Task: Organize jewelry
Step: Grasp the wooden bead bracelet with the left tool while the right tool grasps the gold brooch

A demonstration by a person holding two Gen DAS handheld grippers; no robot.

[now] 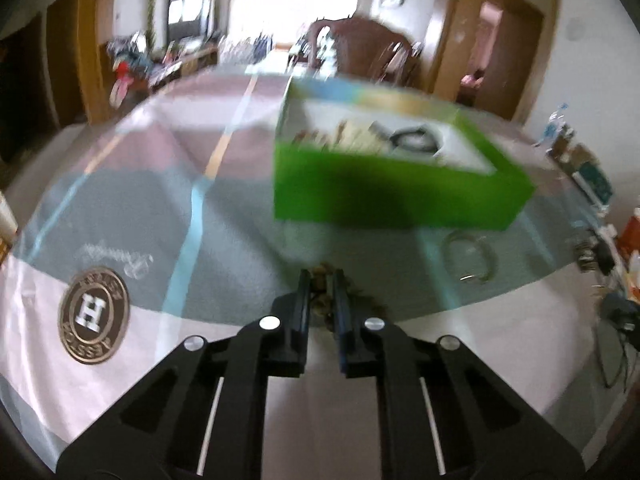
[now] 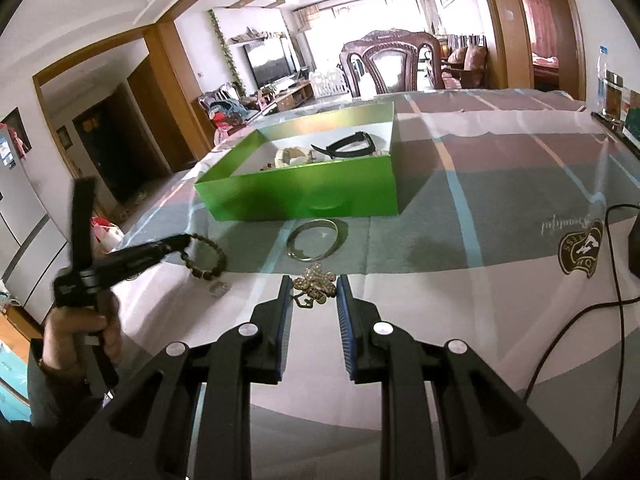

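Note:
A green open box (image 2: 304, 196) stands on the table and holds a black band (image 2: 348, 145) and pale pieces; it also shows in the left wrist view (image 1: 396, 196). My left gripper (image 1: 322, 280) is shut on a dark bead bracelet (image 2: 210, 258), which hangs from its tip just above the cloth. In the right wrist view that gripper (image 2: 180, 242) shows at the left. A silver bangle (image 2: 314, 240) lies in front of the box and also shows in the left wrist view (image 1: 472, 254). My right gripper (image 2: 314, 286) is open, its fingers on either side of a gold flower brooch (image 2: 316, 284).
A patterned cloth (image 2: 500, 184) covers the table. A small square charm (image 2: 219, 290) lies near the bracelet. A black cable (image 2: 580, 308) runs along the right. A carved chair (image 2: 390, 64) stands behind the table. Clutter (image 1: 588, 176) lines the right edge.

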